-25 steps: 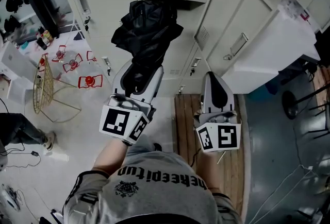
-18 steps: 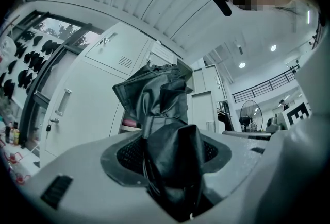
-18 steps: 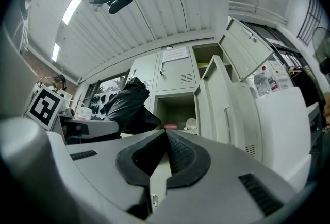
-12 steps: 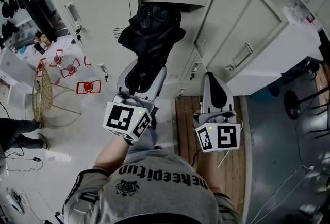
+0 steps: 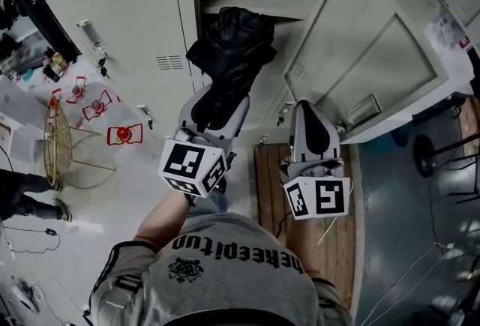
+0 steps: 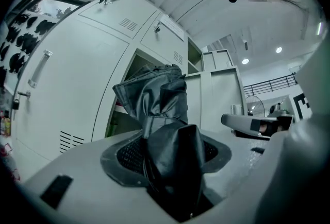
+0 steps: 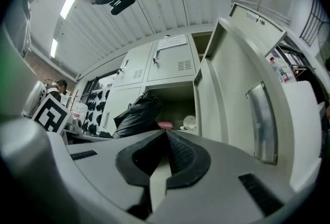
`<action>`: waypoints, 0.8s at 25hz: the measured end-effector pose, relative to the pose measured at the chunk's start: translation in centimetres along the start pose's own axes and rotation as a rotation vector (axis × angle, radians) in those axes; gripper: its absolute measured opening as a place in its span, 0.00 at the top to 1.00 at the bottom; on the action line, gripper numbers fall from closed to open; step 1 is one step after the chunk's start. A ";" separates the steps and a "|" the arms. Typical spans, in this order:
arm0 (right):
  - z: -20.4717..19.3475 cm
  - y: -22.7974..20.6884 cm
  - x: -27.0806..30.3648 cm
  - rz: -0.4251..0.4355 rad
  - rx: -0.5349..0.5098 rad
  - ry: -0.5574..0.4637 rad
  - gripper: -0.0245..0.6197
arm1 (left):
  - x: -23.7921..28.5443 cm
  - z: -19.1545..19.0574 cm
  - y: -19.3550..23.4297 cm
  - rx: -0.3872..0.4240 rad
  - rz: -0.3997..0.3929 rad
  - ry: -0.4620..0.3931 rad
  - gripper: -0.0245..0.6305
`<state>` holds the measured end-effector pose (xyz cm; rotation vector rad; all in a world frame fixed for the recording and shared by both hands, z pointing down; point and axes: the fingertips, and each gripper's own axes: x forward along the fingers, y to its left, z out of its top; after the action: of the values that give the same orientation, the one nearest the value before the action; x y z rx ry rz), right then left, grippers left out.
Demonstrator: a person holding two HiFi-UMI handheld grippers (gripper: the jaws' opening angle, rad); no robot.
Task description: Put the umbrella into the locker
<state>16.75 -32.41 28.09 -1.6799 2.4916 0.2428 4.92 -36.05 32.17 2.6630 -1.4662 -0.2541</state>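
Head view: folded umbrella [image 5: 229,55] clamped tight in left gripper [image 5: 212,109], long axis toward 12 o'clock, top at mouth of open locker [image 5: 247,2], not yet inside. Right gripper [image 5: 313,126] at 3 o'clock, closed, empty. Left nearer.

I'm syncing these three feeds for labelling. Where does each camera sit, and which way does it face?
Head view: on the person's head, looking steeply down at the lockers and floor; shows shirt, left gripper and right gripper.
Left gripper view: rides that gripper, facing along its jaws, shut on the black umbrella, toward the lockers.
Right gripper view: rides that gripper, facing the open locker past its shut, empty jaws.
Shared: both gripper views show the umbrella before the open locker.
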 end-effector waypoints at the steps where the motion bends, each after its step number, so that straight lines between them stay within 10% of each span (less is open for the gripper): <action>1: -0.1 -0.2 0.5 -0.002 0.001 0.001 0.96 | 0.6 -0.3 0.3 -0.004 -0.002 0.012 0.59; 20: -3.0 -3.2 5.3 -0.052 0.029 0.045 0.96 | 8.1 -9.5 4.4 -0.104 -0.014 0.288 0.59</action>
<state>17.64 -39.04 29.84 -1.7559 2.4662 0.1651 7.33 -45.29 41.40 2.5011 -1.3080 0.0508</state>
